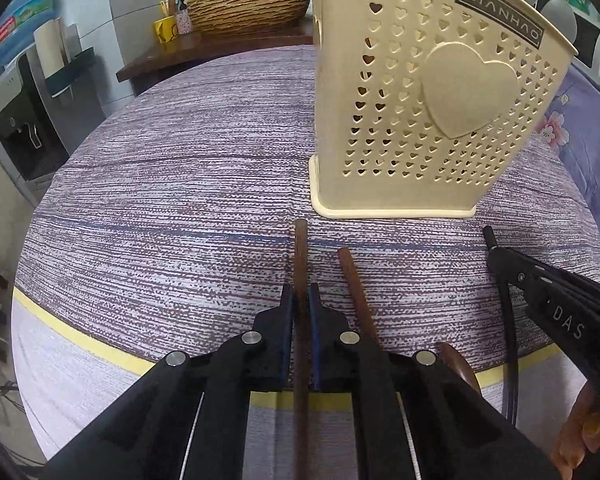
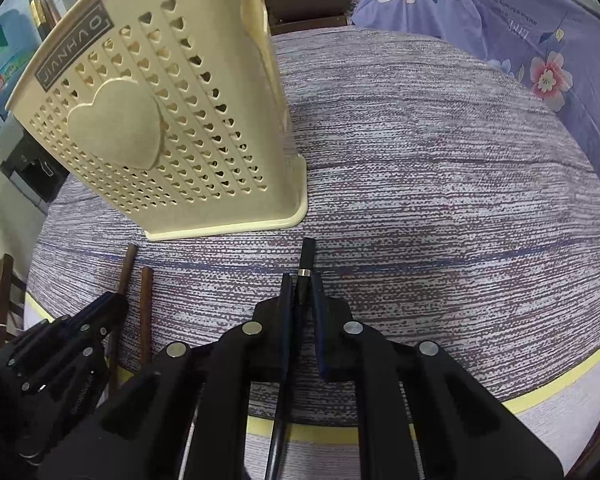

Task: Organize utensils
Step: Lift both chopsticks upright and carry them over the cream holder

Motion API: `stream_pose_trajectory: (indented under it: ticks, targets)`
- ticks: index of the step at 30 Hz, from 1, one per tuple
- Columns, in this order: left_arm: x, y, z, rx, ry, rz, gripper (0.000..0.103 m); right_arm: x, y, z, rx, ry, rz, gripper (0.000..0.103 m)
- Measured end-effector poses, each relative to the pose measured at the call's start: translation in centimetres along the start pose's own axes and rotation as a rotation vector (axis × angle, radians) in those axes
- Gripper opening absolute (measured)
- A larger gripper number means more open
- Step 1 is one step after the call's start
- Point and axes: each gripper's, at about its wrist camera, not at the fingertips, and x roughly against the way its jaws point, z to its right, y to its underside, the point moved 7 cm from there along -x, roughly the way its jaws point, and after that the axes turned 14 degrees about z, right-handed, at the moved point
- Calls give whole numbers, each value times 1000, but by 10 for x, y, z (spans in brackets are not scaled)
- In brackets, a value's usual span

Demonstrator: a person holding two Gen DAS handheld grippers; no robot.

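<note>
The left hand-held gripper (image 1: 301,294) is clenched on a brown wooden stick (image 1: 300,248); the right hand-held gripper (image 2: 302,282) grasps a black-handled utensil (image 2: 307,254), the cream heart-perforated plastic holder (image 2: 172,120) at eleven o'clock.

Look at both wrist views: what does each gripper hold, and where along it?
The left gripper clamps a brown wooden handle just below its end. The right gripper clamps a black handle near its end, at the metal band.

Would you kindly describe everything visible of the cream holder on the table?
The cream holder looks like plastic, widening from a flanged base to its rim. Its walls are pierced with rows of small heart holes; one side bears a large raised heart and a dark label. It stands upright on the striped tablecloth. Grey spoon bowls rise above its rim. Neither gripper touches it.
</note>
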Motion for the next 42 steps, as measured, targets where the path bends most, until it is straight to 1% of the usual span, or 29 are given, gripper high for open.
stream_pose_trajectory:
  ticks: [2,6,8,12,20,23,28,35,42]
  targets:
    - [0,-1,0,7,5,0,8,-1,-2,1,-23,-20,-4,10]
    - [2,-2,-4,45,35,7,8,5,-6,1,-56,-66,24,10]
    - [4,-5,-8,53,43,22,8,12,-9,2,-73,-88,50,9]
    - [21,-12,-10,88,78,58,8,36,-14,2,-85,-130,106,9]
    - [71,-27,-12,120,139,148,8,100,-28,1,-66,-203,243,9]
    - [92,-39,-19,134,150,197,8,130,-39,-5,-29,-242,309,9]
    - [127,-61,-28,140,172,278,8,176,-45,-19,38,-302,380,8]
    - [156,-71,-32,137,190,332,8,204,-48,-26,76,-331,391,8]
    - [162,-70,-34,134,194,346,8,216,-47,-31,106,-333,398,8]
